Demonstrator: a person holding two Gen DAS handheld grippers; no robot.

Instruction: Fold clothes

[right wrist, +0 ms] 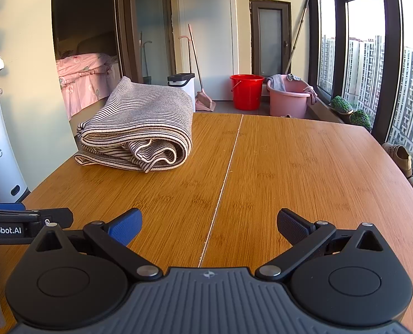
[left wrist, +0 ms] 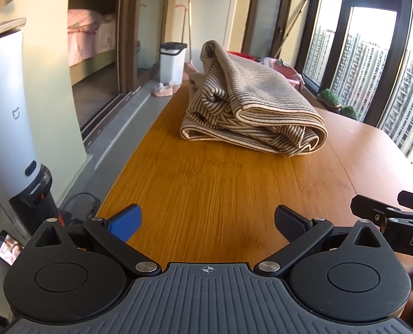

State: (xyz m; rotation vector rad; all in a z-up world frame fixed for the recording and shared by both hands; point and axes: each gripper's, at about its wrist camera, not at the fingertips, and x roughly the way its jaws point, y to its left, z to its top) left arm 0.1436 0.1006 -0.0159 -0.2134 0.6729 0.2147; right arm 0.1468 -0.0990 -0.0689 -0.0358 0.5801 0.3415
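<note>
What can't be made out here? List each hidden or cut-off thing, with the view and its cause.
- Striped garment: its type and far side, both views; its own folds hide them.
- Wooden table: near edge, both views; the left gripper and right gripper bodies cover it.
- Pink tub: contents beyond draped cloth, right wrist view; its rim hides them.

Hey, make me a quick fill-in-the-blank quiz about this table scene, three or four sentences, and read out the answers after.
1. The striped garment lies folded on the wooden ____.
2. Both the left gripper and the right gripper are ____, holding nothing.
3. On the floor beyond the table, the bucket beside the pink basin is ____ in colour.
4. The seam across the tabletop passes to the ____ of the garment in the right wrist view.

Answers: table; open; red; right
</note>
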